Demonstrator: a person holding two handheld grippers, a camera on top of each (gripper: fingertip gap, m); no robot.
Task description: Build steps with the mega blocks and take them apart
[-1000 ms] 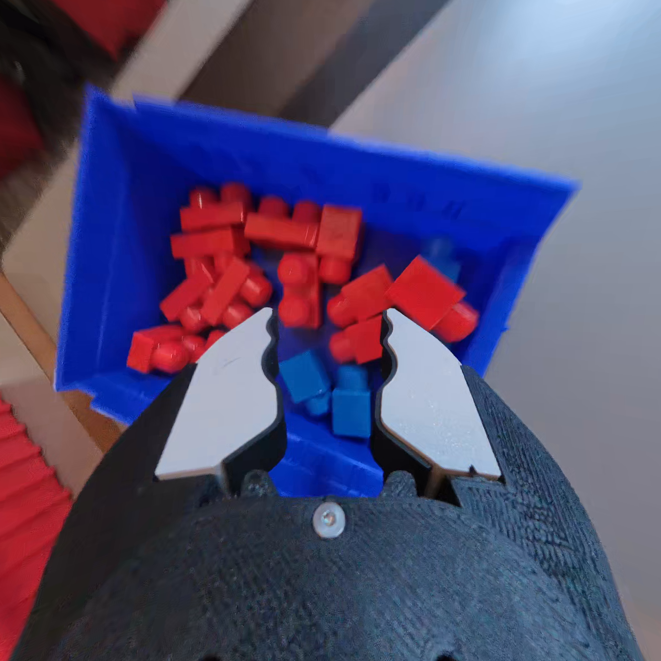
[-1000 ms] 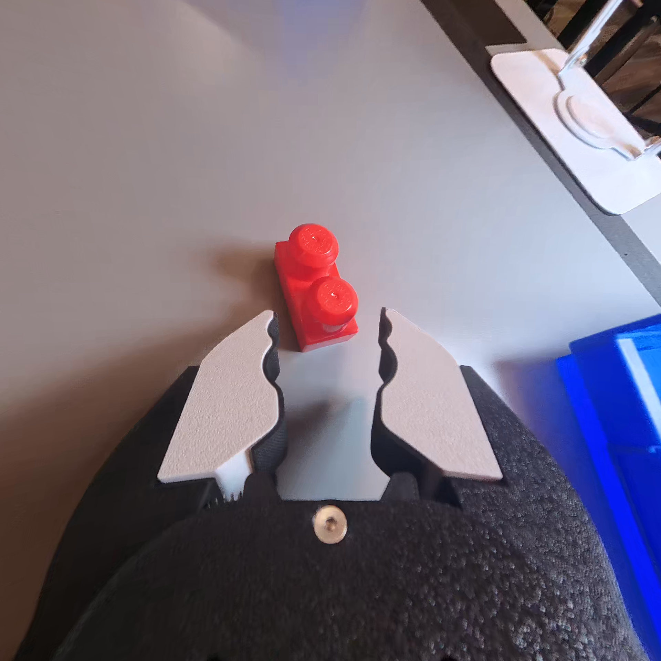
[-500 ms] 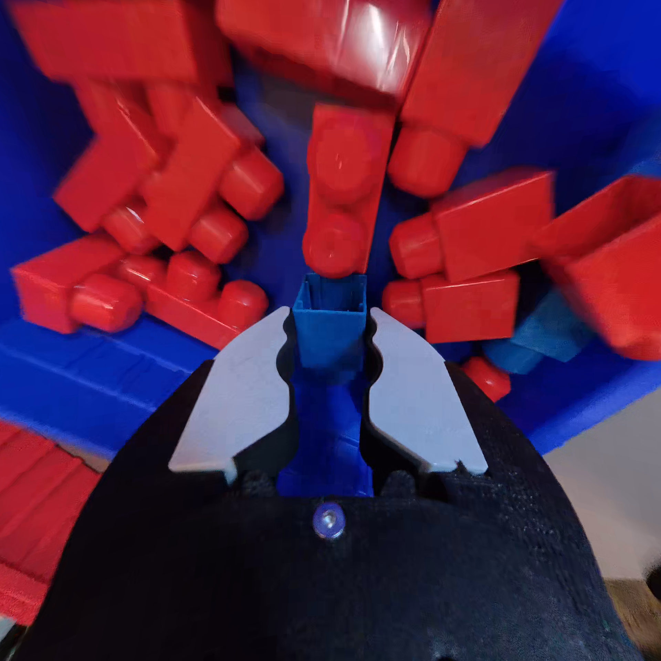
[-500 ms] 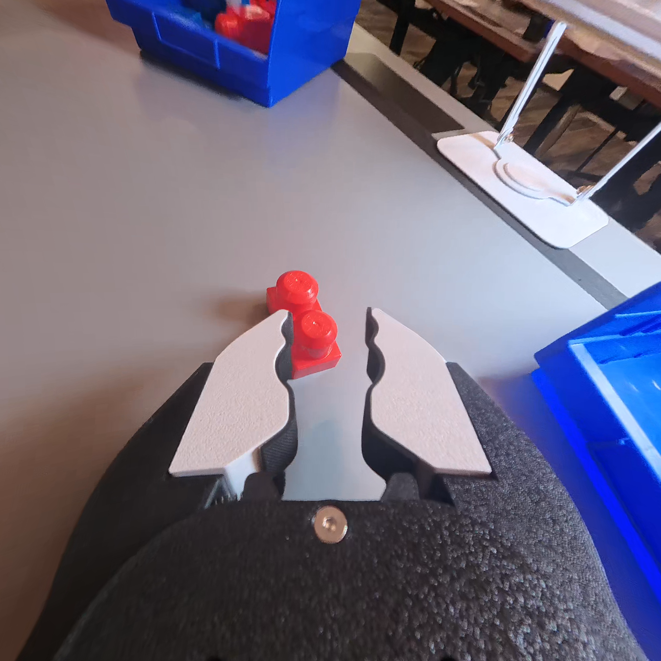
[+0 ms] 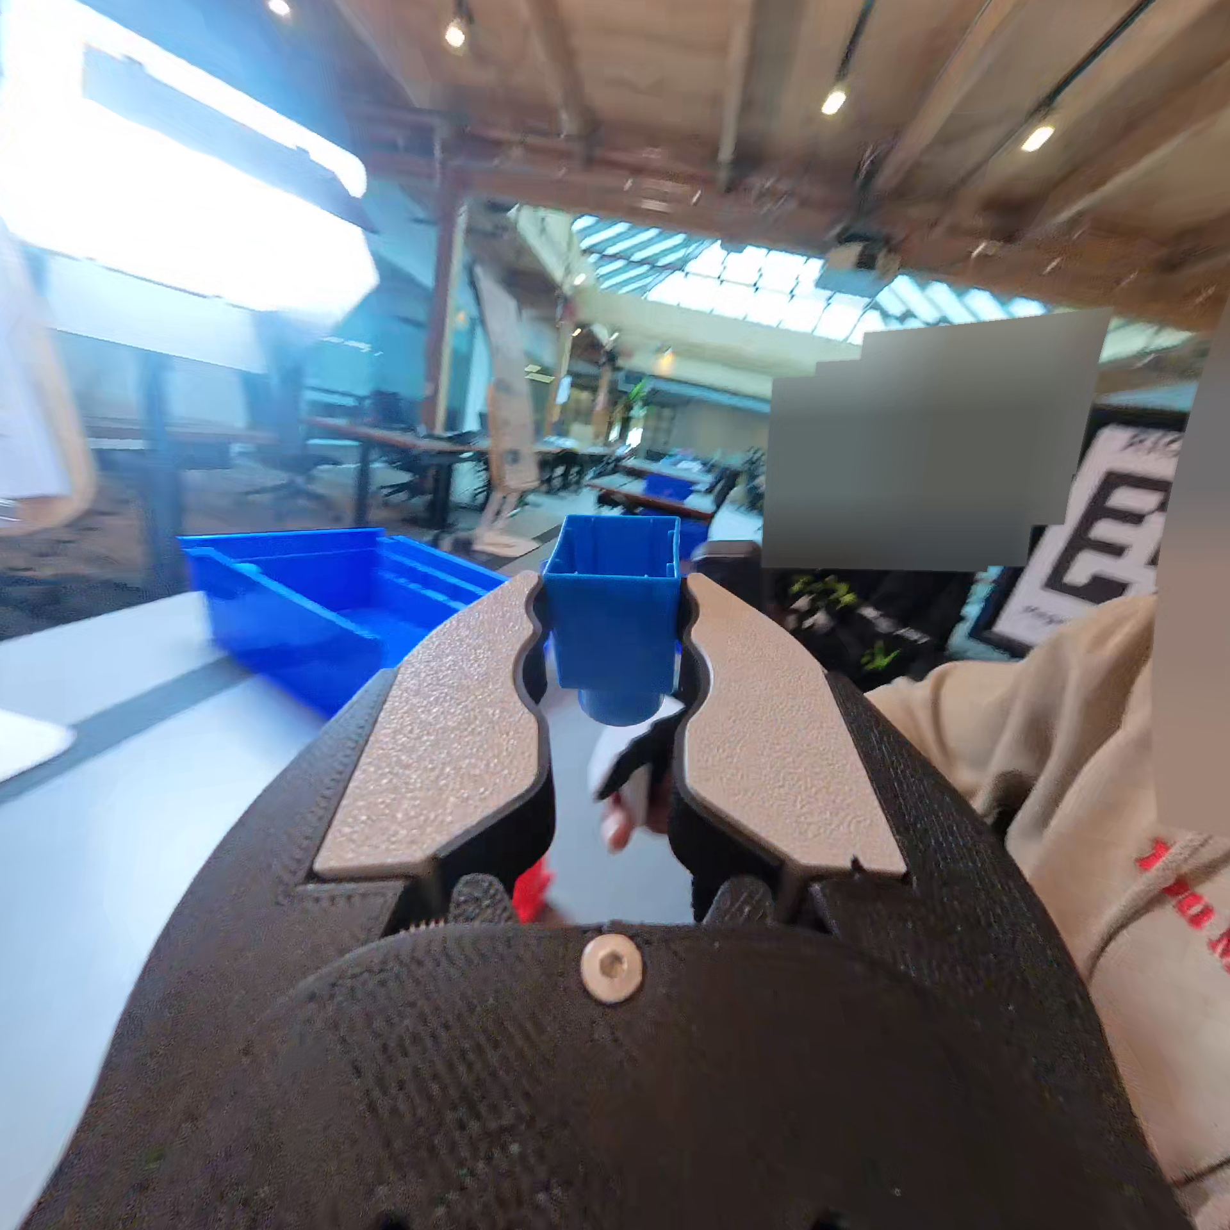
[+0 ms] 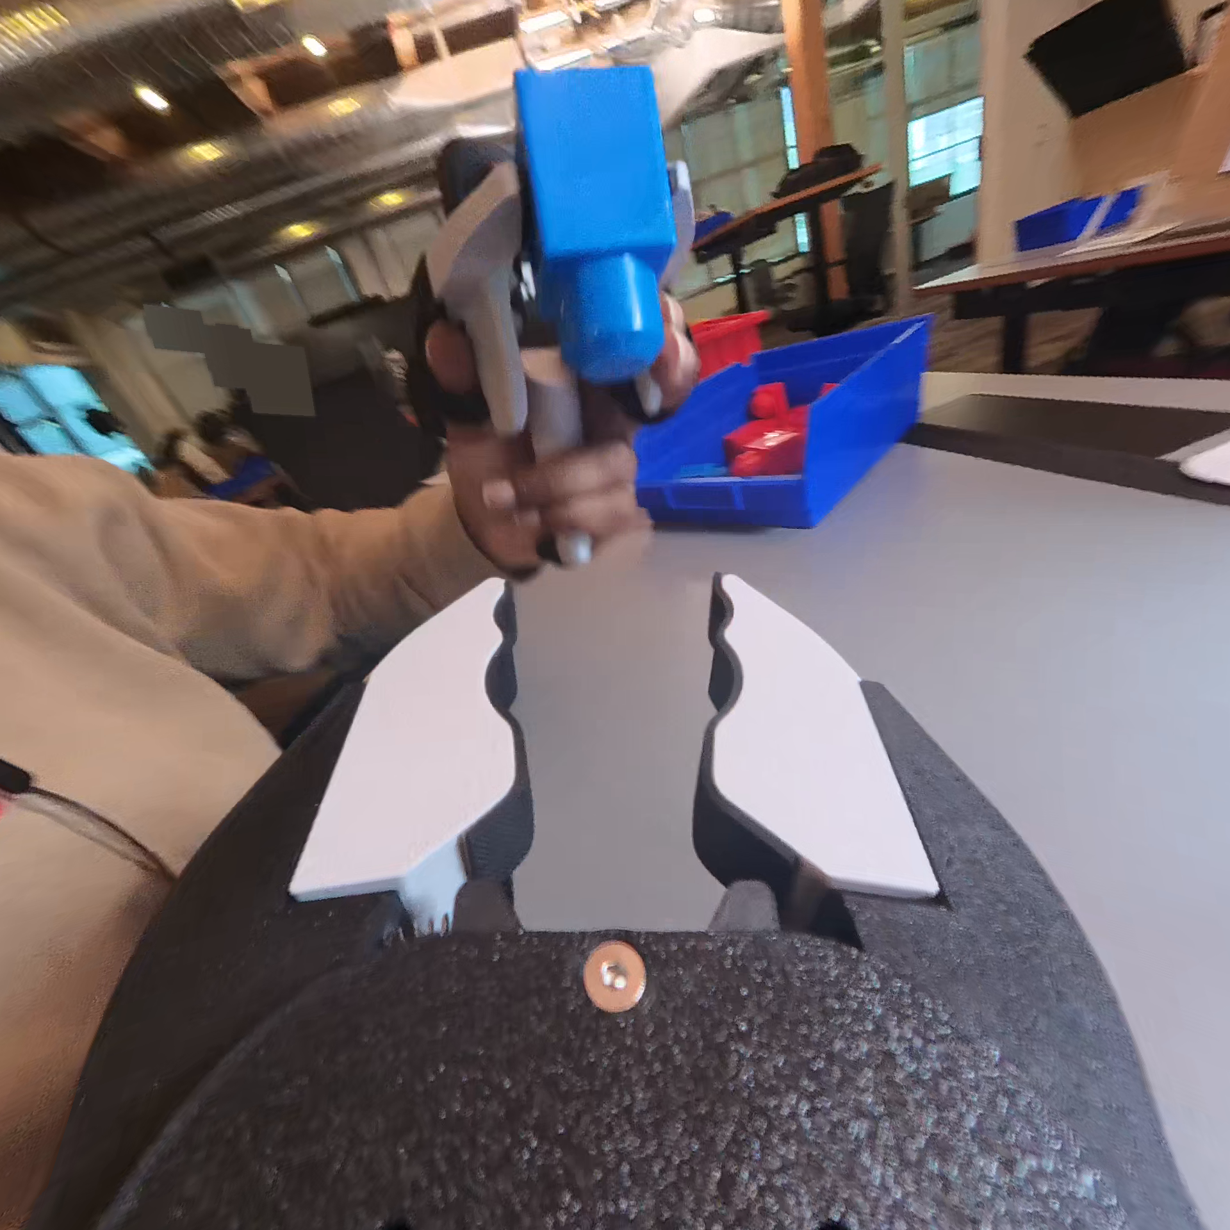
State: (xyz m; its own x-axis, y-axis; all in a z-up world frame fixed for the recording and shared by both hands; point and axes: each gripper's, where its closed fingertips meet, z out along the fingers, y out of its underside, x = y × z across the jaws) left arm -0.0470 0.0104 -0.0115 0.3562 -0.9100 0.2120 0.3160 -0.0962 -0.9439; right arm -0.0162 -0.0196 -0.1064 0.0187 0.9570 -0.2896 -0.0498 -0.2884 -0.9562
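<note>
Blue block [image 5: 611, 622] sits pinched between my left tongs [image 5: 611, 599], stud toward me; my right tongs [image 6: 611, 592] gape wide, holding nothing.

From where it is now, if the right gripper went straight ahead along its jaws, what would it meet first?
Probably the person's hand holding the left gripper, which carries the blue block above the grey table. The right gripper is open and empty; depth is unclear.
</note>
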